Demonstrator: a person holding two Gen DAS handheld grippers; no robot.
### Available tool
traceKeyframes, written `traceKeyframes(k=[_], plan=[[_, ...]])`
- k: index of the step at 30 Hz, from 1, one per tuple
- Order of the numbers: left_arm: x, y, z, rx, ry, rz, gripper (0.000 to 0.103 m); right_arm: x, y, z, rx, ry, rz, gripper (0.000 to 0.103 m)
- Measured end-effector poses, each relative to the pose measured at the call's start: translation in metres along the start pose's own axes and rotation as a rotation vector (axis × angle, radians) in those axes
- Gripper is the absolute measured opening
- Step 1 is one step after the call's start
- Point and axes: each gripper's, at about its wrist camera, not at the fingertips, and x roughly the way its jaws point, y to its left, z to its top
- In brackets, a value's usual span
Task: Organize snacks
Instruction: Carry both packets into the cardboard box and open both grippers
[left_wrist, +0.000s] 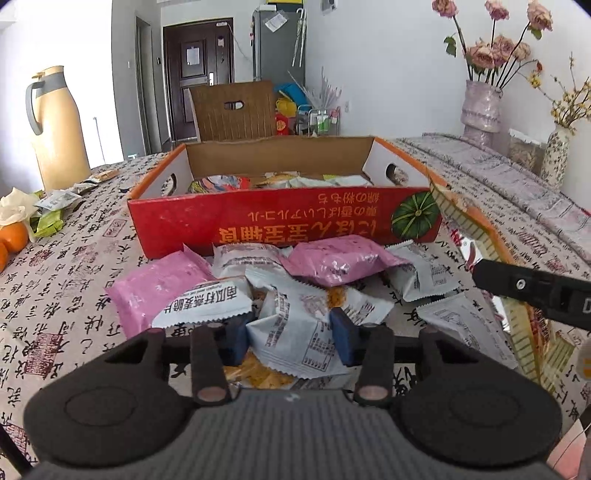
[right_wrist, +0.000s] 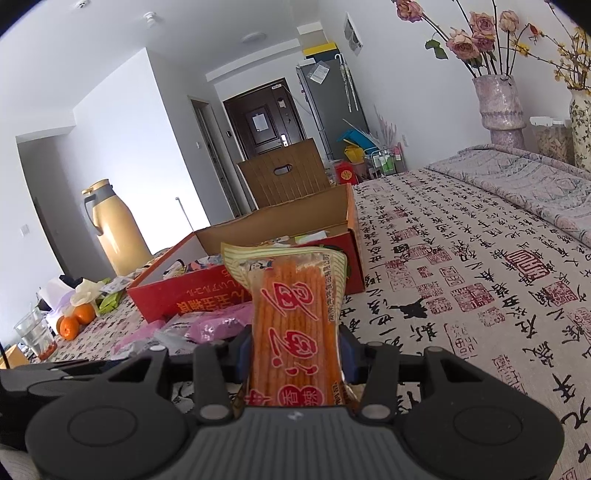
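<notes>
In the left wrist view a pile of white and pink snack packets (left_wrist: 332, 258) lies on the tablecloth in front of a red cardboard box (left_wrist: 258, 218) that holds more snacks. My left gripper (left_wrist: 291, 339) sits at the near edge of the pile, its blue pads pressing on a white snack packet (left_wrist: 291, 325). In the right wrist view my right gripper (right_wrist: 295, 354) is shut on a long packet of orange stick snacks (right_wrist: 295, 314), held upright to the right of the pile, near the box (right_wrist: 199, 295). That packet (left_wrist: 476, 229) and a right finger (left_wrist: 532, 291) also show in the left wrist view.
A yellow thermos jug (left_wrist: 55, 129), oranges (left_wrist: 13, 236) and loose wrappers sit at the left of the table. A glass (right_wrist: 35, 332) stands near the left front. Flower vases (left_wrist: 480, 107) stand at the far right. A wooden chair (left_wrist: 232, 110) is behind the box.
</notes>
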Motion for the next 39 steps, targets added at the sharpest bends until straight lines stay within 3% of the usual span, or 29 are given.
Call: traceKeyframes(k=[20,39], plan=[[-0.043,0.016,0.014,-0.041,-0.123,-0.041,0.040,-0.012,0.018,0.002,-0.042,-0.018,0.001,0.045],[-0.033,0.035,0.075,-0.048,-0.227,-0.034,0.040,0.020,0.037,0.048,-0.086,-0.106,-0.008,0.045]])
